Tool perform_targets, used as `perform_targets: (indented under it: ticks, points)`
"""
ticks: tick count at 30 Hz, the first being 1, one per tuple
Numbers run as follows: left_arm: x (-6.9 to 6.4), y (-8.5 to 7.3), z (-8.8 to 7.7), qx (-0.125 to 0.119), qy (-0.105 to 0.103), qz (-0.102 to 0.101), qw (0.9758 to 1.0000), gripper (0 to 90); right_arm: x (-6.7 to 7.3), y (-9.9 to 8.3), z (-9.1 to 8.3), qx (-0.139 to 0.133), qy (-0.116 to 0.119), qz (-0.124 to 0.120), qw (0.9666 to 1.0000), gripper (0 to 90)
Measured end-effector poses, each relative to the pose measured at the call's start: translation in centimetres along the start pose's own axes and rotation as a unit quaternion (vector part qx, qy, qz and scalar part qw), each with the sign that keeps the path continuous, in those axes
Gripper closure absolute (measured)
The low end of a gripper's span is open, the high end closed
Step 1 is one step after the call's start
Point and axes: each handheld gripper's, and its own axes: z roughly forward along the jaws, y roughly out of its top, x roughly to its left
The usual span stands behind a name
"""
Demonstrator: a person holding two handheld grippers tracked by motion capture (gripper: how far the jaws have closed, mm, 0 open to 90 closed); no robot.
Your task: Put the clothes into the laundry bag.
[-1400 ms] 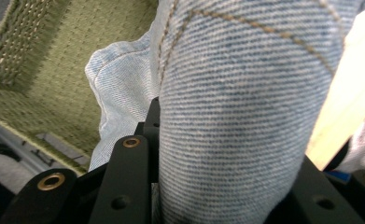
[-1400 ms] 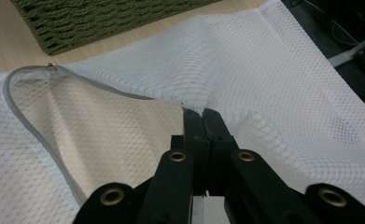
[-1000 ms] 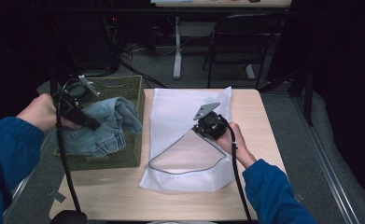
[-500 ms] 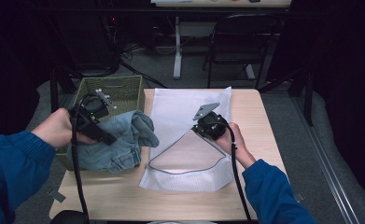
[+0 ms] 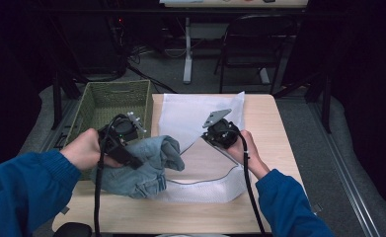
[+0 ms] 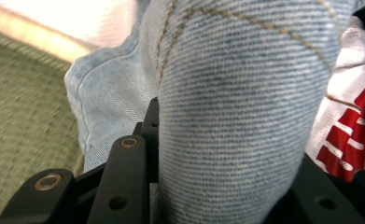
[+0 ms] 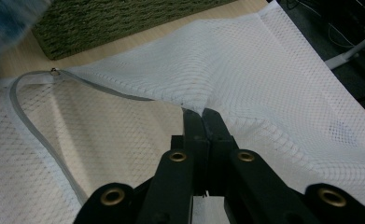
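A pair of light-blue jeans was held pinched in the left tongs, bunched over the counter's 9 o'clock edge, beside a green woven basket standing toward 10 o'clock. In the left gripper view, the denim was seen pressed between the black jaws, with a white garment printed in red behind it. A white mesh laundry bag was spread across the counter's middle, its zippered mouth lifted open. Its upper layer was gripped by the right tongs, the jaws pressed together on the mesh.
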Motion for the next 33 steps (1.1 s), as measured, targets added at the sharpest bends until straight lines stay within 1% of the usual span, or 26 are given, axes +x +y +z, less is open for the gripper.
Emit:
perform_targets:
  ticks: [4, 5, 9, 13, 14, 16, 17, 19, 20, 22, 24, 25, 27, 29, 30, 32, 33]
  points:
    - [-0.4, 0.7, 1.2, -0.009, -0.016, 0.005, 0.9998, 65.1, 0.1, 0.0, 0.0, 0.0, -0.004, 0.003, 1.0, 90.0]
    - [-0.5, 0.9, 1.4, -0.007, -0.017, 0.009, 0.9998, 65.1, 0.1, 0.1, 0.0, -0.002, -0.003, 0.002, 1.0, 90.0]
    - [-0.8, 1.6, 2.6, -0.005, -0.035, 0.014, 0.9993, 65.1, 0.1, 0.3, -0.2, -0.005, -0.006, 0.006, 1.0, 90.0]
    - [-0.9, 2.5, 4.4, -0.021, -0.063, 0.009, 0.9977, 65.1, 0.3, 0.6, -0.5, -0.008, -0.006, 0.011, 0.9999, 90.0]
    - [-1.1, 2.8, 4.8, -0.017, -0.07, 0.012, 0.9974, 65.2, 0.4, 0.6, -0.5, -0.008, -0.004, 0.011, 0.9999, 90.0]
    - [-1.4, 3.5, 5.7, -0.022, -0.074, 0.016, 0.9969, 65.1, 0.5, 0.8, -0.6, -0.009, -0.006, 0.014, 0.9998, 90.0]
    - [-1.4, 3.9, 6.1, -0.018, -0.077, 0.021, 0.9967, 65.2, 0.6, 0.9, -0.6, -0.009, -0.006, 0.014, 0.9998, 90.0]
    - [-1.4, 4.4, 6.9, -0.027, -0.083, 0.015, 0.9961, 65.2, 0.6, 0.9, -0.7, -0.01, -0.008, 0.016, 0.9998, 90.0]
    - [-1.3, 4.7, 7.2, -0.021, -0.086, 0.016, 0.9959, 65.2, 0.6, 0.9, -0.8, -0.011, -0.008, 0.018, 0.9997, 90.0]
    - [-1.1, 5.0, 7.8, -0.024, -0.08, 0.012, 0.9964, 65.2, 0.5, 1.0, -0.9, -0.014, -0.009, 0.026, 0.9995, 90.0]
    - [-0.7, 5.4, 8.3, -0.023, -0.081, 0.003, 0.9965, 65.2, 0.5, 1.0, -1.1, -0.015, -0.01, 0.033, 0.9993, 90.0]
    - [-0.5, 5.7, 8.5, -0.022, -0.082, 0.0, 0.9964, 65.1, 0.4, 1.0, -1.1, -0.017, -0.006, 0.038, 0.9991, 90.0]
    - [0.2, 6.2, 9.1, -0.013, -0.078, -0.008, 0.9968, 65.1, 0.4, 1.1, -1.0, -0.016, -0.009, 0.041, 0.999, 90.0]
    - [1.0, 6.6, 9.8, -0.005, -0.068, -0.019, 0.9975, 64.9, 0.5, 1.1, -1.0, -0.016, -0.007, 0.047, 0.9987, 90.0]
    - [1.4, 6.8, 10.1, 0.001, -0.067, -0.022, 0.9975, 64.9, 0.6, 1.2, -1.0, -0.016, -0.008, 0.046, 0.9988, 90.0]
    - [2.0, 7.1, 10.5, 0.011, -0.065, -0.032, 0.9973, 64.8, 0.7, 1.3, -1.1, -0.018, -0.003, 0.051, 0.9985, 90.0]
    - [2.3, 7.2, 10.7, 0.011, -0.063, -0.032, 0.9974, 64.8, 0.7, 1.3, -1.1, -0.017, -0.003, 0.052, 0.9985, 90.0]
